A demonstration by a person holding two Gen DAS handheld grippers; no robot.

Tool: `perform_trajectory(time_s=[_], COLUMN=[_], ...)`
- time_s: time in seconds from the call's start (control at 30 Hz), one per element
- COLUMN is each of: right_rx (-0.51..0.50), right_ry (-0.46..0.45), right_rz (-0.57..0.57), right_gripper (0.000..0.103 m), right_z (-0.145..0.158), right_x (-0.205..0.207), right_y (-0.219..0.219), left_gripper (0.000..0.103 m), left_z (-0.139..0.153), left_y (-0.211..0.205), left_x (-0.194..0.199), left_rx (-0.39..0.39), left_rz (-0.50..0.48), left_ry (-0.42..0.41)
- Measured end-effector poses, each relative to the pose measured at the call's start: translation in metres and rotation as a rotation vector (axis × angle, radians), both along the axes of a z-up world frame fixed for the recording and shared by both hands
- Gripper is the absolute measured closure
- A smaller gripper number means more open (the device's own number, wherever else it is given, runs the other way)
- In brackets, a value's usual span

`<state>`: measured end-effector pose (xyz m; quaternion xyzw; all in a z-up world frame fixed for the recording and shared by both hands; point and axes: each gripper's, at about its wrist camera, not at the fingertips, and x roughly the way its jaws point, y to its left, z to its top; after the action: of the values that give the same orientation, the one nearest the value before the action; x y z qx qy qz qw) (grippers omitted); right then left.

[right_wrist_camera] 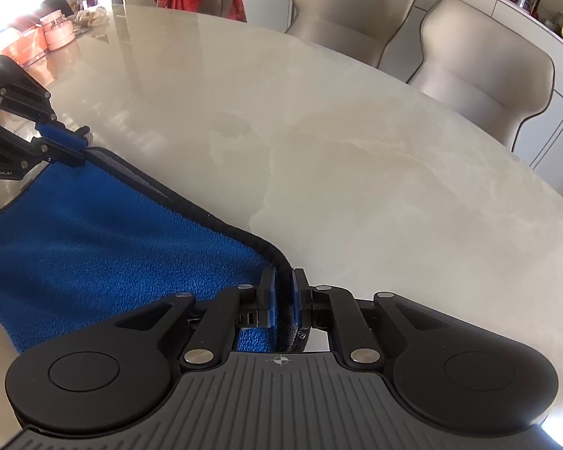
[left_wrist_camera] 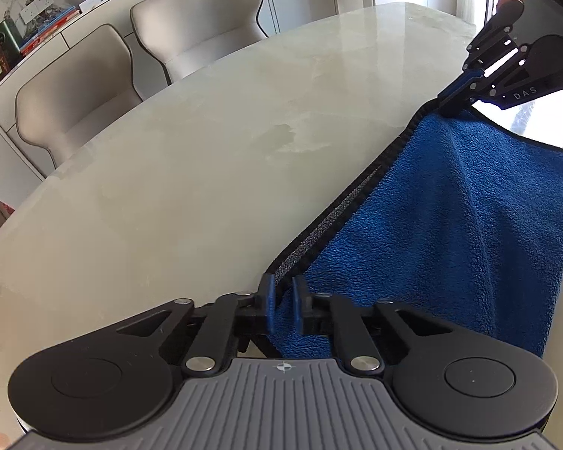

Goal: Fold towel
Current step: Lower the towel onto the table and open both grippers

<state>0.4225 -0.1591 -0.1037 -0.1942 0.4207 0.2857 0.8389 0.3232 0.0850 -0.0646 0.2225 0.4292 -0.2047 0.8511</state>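
A: Where is the towel (left_wrist_camera: 450, 225) seen?

B: The fleecy blue cloth, edged in black binding with a grey underside, is held up over the glossy, marbled bench (left_wrist_camera: 214, 142), stretched between two corners.

A: How are the corners gripped?

B: One corner is pinched by the left hand-held gripper (left_wrist_camera: 282, 302), the other by the right hand-held gripper (right_wrist_camera: 284, 294). Two smooth padded chairs (right_wrist_camera: 480, 71) are seen behind the bench.
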Motion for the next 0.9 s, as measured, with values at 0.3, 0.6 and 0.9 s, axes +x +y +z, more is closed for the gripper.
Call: perform_trajectory(time_s=[0.3,0.6,0.9], right_rx=[0.012,0.012,0.013], right_ry=[0.003,0.011,0.017], right_rz=[-0.001,0.002,0.004], right_gripper=[0.092,0.092,0.091], right_z=[0.0,-0.002,-0.002], right_x=[0.001,0.002,0.002], right_y=[-0.004,-0.007,-0.008], left_gripper=[0.094,0.064,0.046], left_z=[0.004,-0.004,-0.004], left_y=[0.007,0.017,0.026], left_x=[0.005,0.004,0.011], left_rx=[-0.024,-0.032,-0.041], left_rz=[0.036,0.072,0.112], left_ry=[-0.009,0.039,0.051])
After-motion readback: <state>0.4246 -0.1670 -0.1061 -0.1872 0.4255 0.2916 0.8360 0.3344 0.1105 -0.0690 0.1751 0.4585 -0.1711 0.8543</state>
